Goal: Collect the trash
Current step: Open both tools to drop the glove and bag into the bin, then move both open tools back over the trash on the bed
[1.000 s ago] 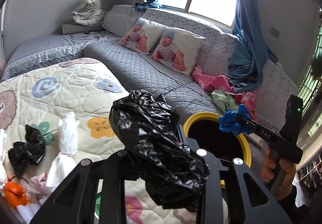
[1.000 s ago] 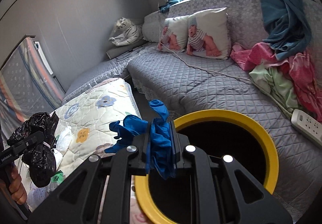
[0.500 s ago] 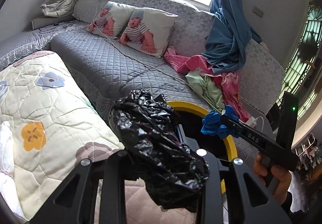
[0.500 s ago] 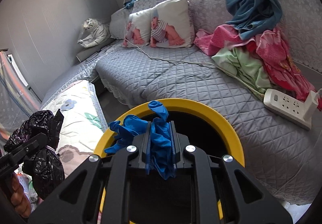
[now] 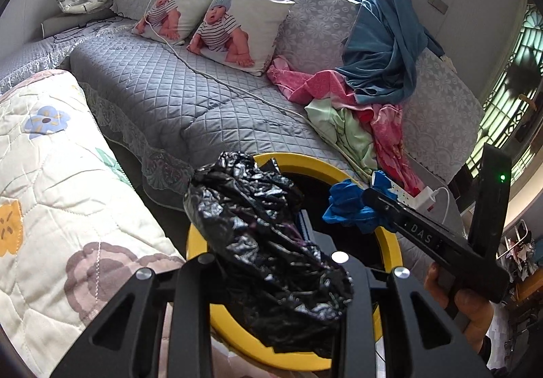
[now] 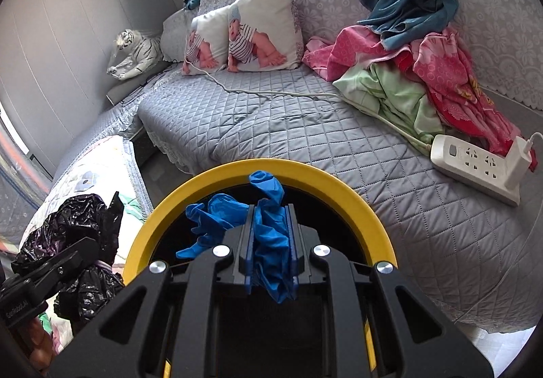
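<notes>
- Left gripper (image 5: 271, 262): fingers clamped on a crumpled black plastic bag (image 5: 268, 242). The bag bulges well past the fingers on both sides and hangs over the near-left part of the bin's rim.
- Right gripper (image 6: 269, 242): fingers closed almost fully, pinching a blue glove (image 6: 268, 232). One loose end of the glove droops to the left of the fingers, and another sticks up above them. The glove sits directly over the bin's dark opening.
- Yellow-rimmed bin (image 6: 325, 181): stands just beside the front edge of the grey quilted sofa (image 6: 271, 127), between it and a floral quilt (image 5: 51, 191). The inside looks dark, and its contents cannot be made out.
- On the sofa: two baby-print cushions (image 5: 237, 28), a heap of pink and green cloth (image 6: 424, 82), and a white power strip (image 6: 475, 167) with a charger plugged in.
- A person's hand (image 5: 471, 306) grips the right gripper's handle, seen from the left wrist view.
</notes>
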{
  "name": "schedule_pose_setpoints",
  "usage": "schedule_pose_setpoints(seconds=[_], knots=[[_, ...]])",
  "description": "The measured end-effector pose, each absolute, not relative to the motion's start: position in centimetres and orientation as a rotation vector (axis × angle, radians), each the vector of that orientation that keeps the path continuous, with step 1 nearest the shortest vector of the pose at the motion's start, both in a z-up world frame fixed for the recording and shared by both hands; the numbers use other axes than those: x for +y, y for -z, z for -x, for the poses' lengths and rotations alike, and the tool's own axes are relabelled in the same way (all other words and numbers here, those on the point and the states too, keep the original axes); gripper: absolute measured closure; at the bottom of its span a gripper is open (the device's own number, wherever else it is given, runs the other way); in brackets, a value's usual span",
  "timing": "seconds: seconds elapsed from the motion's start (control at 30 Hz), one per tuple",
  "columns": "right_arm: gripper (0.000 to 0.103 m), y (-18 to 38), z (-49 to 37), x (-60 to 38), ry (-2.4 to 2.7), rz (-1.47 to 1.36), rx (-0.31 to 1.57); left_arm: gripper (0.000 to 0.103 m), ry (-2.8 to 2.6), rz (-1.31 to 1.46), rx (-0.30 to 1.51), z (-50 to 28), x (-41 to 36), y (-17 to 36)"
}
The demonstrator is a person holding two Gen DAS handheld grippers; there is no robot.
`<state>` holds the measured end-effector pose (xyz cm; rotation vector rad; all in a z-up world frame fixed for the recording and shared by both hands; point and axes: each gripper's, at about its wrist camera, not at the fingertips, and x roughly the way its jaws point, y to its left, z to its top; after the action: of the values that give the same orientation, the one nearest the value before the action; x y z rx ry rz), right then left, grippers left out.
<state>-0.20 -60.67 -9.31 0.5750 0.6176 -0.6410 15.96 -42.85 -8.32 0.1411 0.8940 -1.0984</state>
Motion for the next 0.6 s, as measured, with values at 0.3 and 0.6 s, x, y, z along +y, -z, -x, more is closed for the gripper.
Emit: schedule_pose_setpoints(seconds=[0.3,0.6], knots=[[0.078,9.3,0.3,-60.8,0.669,-0.577,0.607,0.054,1.077,-0.122,0.905,-15.9,-43.3,8.6],[0.063,8.7,1.5,-61.3,0.710,-0.599,0.573,0.031,1.042,-0.056,0.911,-16.8,-42.1,8.1]])
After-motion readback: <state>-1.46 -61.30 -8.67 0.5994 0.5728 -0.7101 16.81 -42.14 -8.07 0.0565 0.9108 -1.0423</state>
